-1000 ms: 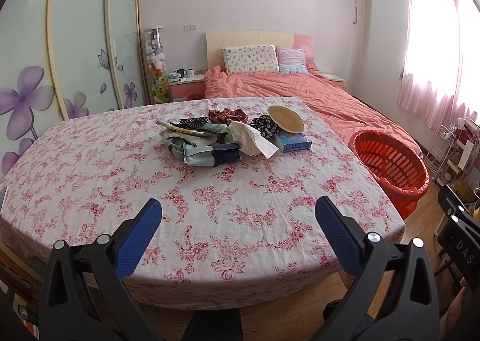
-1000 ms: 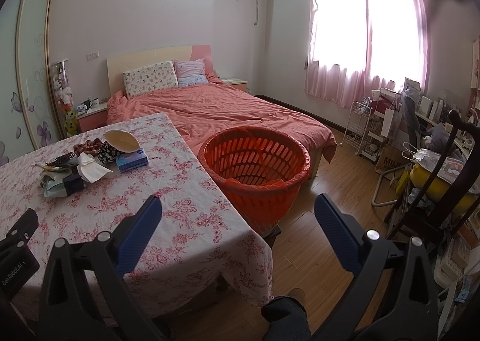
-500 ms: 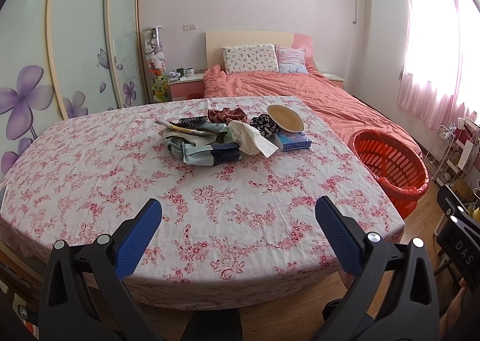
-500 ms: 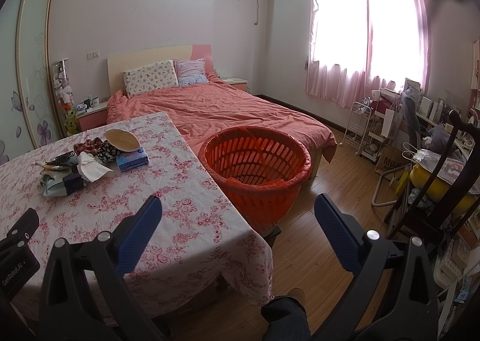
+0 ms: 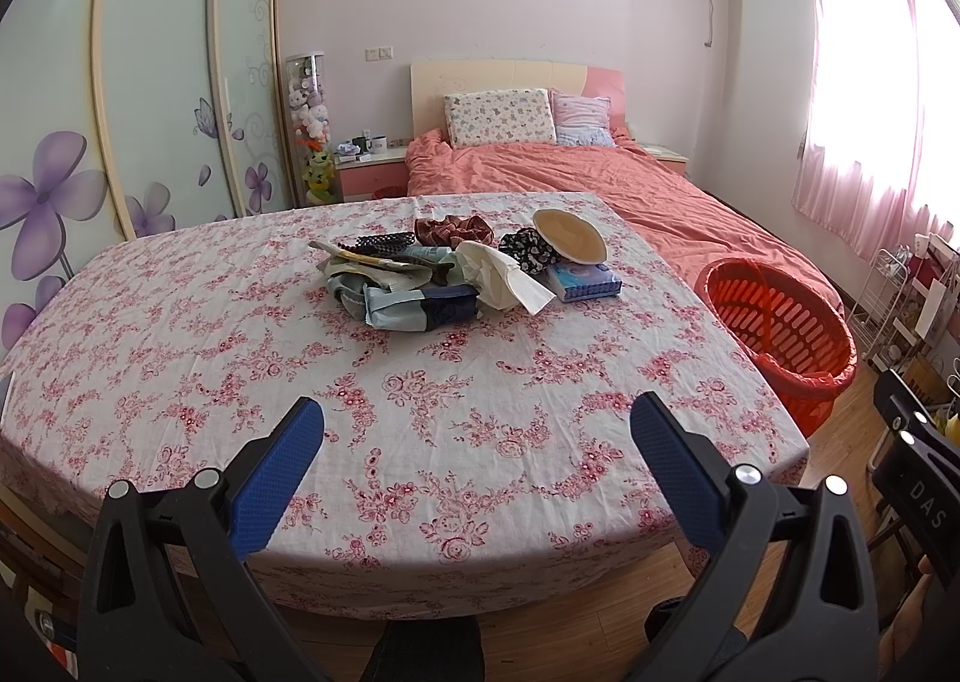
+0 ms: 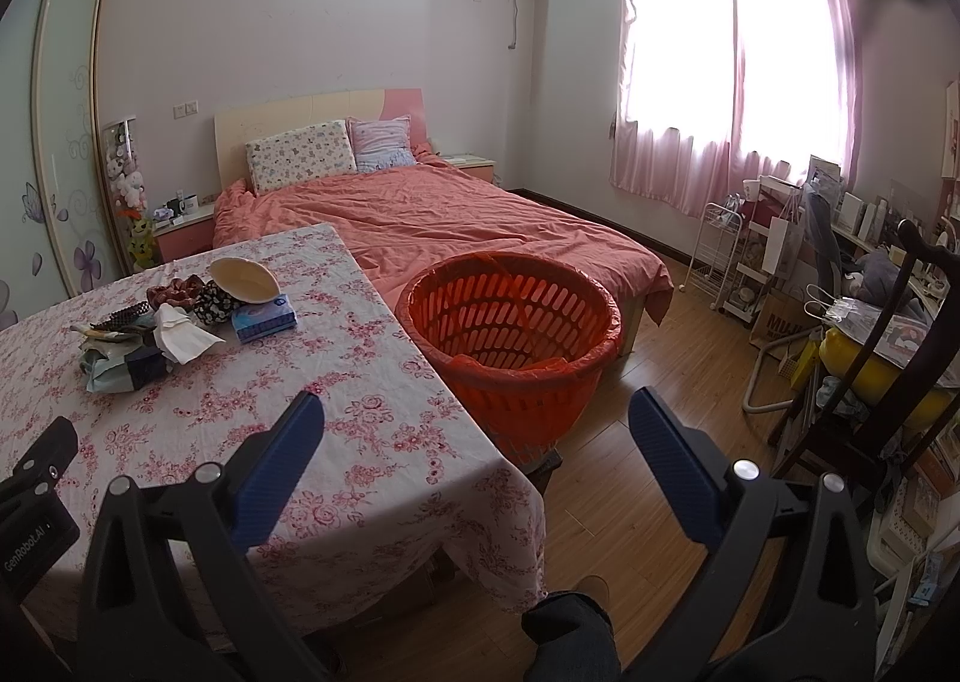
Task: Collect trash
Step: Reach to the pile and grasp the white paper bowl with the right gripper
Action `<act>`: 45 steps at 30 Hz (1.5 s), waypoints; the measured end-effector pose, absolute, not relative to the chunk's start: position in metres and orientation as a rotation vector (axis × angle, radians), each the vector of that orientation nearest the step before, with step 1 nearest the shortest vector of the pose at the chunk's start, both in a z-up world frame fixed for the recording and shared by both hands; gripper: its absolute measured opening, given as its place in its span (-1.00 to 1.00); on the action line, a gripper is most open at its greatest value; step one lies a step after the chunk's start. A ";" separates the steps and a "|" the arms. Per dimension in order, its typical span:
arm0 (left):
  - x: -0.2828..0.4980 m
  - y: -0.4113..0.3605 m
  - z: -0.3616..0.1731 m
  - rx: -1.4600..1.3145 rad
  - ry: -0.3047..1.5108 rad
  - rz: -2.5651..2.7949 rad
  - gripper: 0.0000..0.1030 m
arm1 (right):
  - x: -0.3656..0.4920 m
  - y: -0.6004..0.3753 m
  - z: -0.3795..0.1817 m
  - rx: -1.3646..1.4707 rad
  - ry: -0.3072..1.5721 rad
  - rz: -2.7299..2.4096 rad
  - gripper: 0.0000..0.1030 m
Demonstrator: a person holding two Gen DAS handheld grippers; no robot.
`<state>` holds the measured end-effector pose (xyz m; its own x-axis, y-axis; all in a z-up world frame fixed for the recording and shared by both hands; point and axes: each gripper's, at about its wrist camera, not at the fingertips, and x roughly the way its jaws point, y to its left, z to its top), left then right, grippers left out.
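Note:
A heap of trash lies at the far middle of the floral tablecloth (image 5: pixel 420 382): blue-grey wrappers (image 5: pixel 414 307), crumpled white tissue (image 5: pixel 501 280), a blue tissue pack (image 5: pixel 585 281), a tan paper bowl (image 5: pixel 567 244), and dark scrunchies (image 5: pixel 456 229). The heap also shows in the right wrist view (image 6: pixel 180 322). An orange slatted basket (image 6: pixel 510 334) with an orange liner stands on the floor off the table's right edge; it also shows in the left wrist view (image 5: pixel 780 322). My left gripper (image 5: pixel 474 442) is open and empty over the table's near edge. My right gripper (image 6: pixel 474 436) is open and empty near the table's right corner.
A bed with a coral duvet (image 6: pixel 450 214) stands behind the table and basket. A dark wooden chair (image 6: pixel 888 370), a white wire rack (image 6: pixel 729 262) and clutter fill the right side. Wardrobe doors (image 5: pixel 120 82) line the left wall.

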<state>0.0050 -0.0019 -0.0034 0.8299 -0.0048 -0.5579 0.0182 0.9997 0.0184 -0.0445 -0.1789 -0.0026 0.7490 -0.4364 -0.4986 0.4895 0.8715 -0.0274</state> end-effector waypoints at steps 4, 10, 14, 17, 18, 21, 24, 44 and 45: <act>0.006 -0.002 -0.004 0.023 0.593 -0.011 0.96 | -0.043 -0.179 -0.003 0.107 0.518 -0.507 0.93; 0.012 0.004 -0.010 0.018 0.607 0.014 0.96 | -0.036 -0.179 -0.003 0.104 0.520 -0.499 0.93; 0.030 0.020 -0.020 -0.002 0.625 0.067 0.96 | -0.012 -0.179 -0.005 0.091 0.526 -0.477 0.93; 0.046 0.041 -0.025 -0.024 0.643 0.106 0.96 | 0.007 -0.177 -0.012 0.089 0.549 -0.450 0.93; 0.052 0.049 -0.028 -0.030 0.648 0.125 0.96 | 0.019 -0.173 -0.015 0.090 0.558 -0.440 0.93; 0.069 0.067 -0.033 -0.046 0.668 0.159 0.96 | 0.044 -0.169 -0.022 0.084 0.581 -0.405 0.93; 0.088 0.082 -0.039 -0.058 0.689 0.179 0.96 | 0.070 -0.160 -0.028 0.062 0.595 -0.370 0.93; 0.170 0.095 -0.057 -0.056 0.717 0.105 0.96 | 0.253 -0.134 -0.058 0.108 0.678 -0.122 0.30; 0.172 0.094 -0.057 -0.058 0.718 0.100 0.96 | 0.262 -0.132 -0.060 0.109 0.682 -0.110 0.22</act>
